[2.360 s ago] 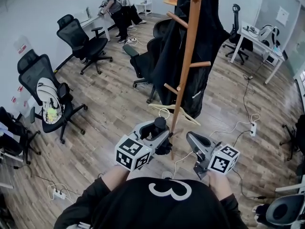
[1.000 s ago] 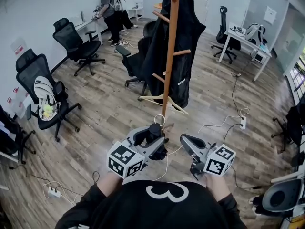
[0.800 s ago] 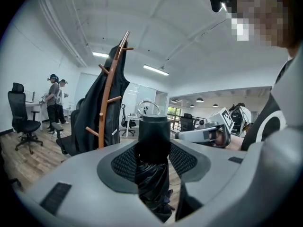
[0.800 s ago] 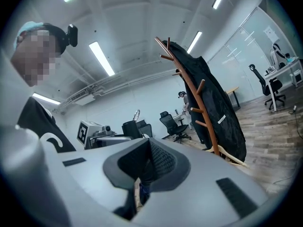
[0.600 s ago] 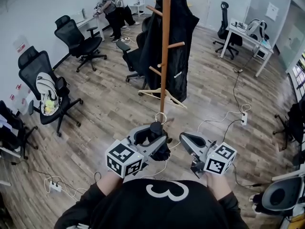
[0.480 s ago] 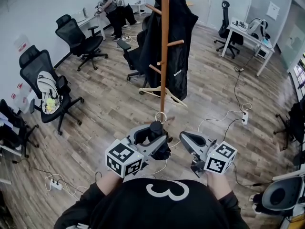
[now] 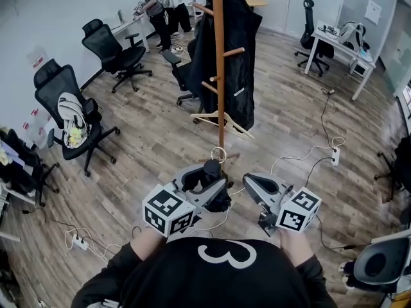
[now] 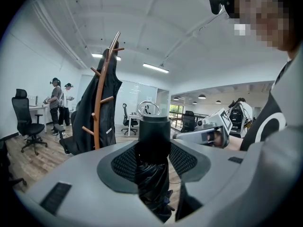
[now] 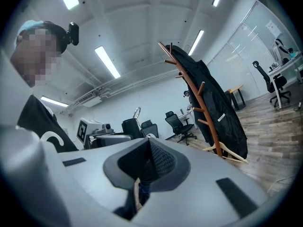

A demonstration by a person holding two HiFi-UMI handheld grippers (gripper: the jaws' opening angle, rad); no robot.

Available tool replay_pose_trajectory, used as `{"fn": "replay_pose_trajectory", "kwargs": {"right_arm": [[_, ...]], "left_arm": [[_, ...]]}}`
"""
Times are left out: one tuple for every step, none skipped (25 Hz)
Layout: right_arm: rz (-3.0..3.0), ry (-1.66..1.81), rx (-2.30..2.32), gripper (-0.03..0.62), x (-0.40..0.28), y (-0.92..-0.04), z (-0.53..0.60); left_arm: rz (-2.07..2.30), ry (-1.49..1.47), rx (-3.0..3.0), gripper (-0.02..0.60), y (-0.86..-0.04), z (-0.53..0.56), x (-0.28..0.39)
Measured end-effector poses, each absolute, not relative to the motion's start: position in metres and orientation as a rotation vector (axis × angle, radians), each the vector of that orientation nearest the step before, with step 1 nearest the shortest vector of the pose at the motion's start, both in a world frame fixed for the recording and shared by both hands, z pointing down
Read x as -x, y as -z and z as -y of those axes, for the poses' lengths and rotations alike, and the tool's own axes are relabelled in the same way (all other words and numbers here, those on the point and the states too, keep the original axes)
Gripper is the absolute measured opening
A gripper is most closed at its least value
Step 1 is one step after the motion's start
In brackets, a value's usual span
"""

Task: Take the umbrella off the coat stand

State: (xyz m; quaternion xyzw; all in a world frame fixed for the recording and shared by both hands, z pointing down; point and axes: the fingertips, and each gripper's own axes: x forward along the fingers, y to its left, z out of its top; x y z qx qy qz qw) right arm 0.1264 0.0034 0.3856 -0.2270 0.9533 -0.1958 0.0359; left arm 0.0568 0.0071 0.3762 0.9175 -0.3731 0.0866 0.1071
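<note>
Umbrella (image 8: 154, 129), black and folded, stood upright in the left gripper (image 7: 203, 185), whose two jaws were closed on its bunched fabric just below the round black handle. A thin metal ring (image 7: 219, 154) rose from the top of that handle. The umbrella was off the coat stand (image 7: 219, 76), held near the person's chest, with the stand farther away and straight ahead. The right gripper (image 7: 252, 183) sat just to the right of the left one, apart from it, its jaws pressed together with nothing held between them. Each gripper carried a cube with square black-and-white markers, near the person's hands. The coat stand was a tall wooden pole with short pegs angled upward, and a long black coat (image 7: 241, 50) hung on its right side. A pale wooden hanger (image 7: 221, 122) lay at the foot of the stand on the wooden floor (image 7: 148, 146). To the left stood a black office chair (image 7: 70, 117) with a white bag on its seat, and another black chair (image 7: 119, 53) farther off. Two people (image 7: 154, 5) stood at the far left by a desk along the wall. A white desk (image 7: 340, 40) stood at the far right, and a cable with a power strip (image 7: 335, 156) lay on the floor to the right.
</note>
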Motion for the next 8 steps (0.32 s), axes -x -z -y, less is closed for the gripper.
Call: {"fn": "replay_pose_trajectory", "kwargs": {"right_arm": [[-2.925,0.598,0.694,0.026,-0.129,-0.385,-0.005],[-2.922,0.595,0.691,0.026,-0.131,-0.385,-0.007],[-2.919,0.593,0.689,0.026,-0.134,-0.385,-0.009],[-2.915,0.593,0.688,0.026,-0.137,-0.385,-0.010],[-2.910,0.593,0.687,0.026,-0.139,-0.386,-0.012],[-2.906,0.593,0.686,0.026,-0.142,-0.386,-0.013],[-2.901,0.594,0.684,0.026,-0.144,-0.386,-0.015],[-2.897,0.594,0.681,0.026,-0.146,-0.386,-0.016]], "left_arm": [[1.099,-0.255,-2.701,0.209,-0.376,-0.009,-0.059],[1.100,-0.255,-2.700,0.209,-0.376,-0.011,-0.062],[1.100,-0.255,-2.697,0.209,-0.376,-0.013,-0.065],[1.098,-0.257,-2.695,0.209,-0.376,-0.015,-0.068],[1.096,-0.261,-2.693,0.209,-0.377,-0.017,-0.071],[1.094,-0.265,-2.692,0.209,-0.378,-0.018,-0.075],[1.093,-0.269,-2.691,0.209,-0.378,-0.019,-0.078],[1.092,-0.273,-2.689,0.209,-0.379,-0.021,-0.081]]}}
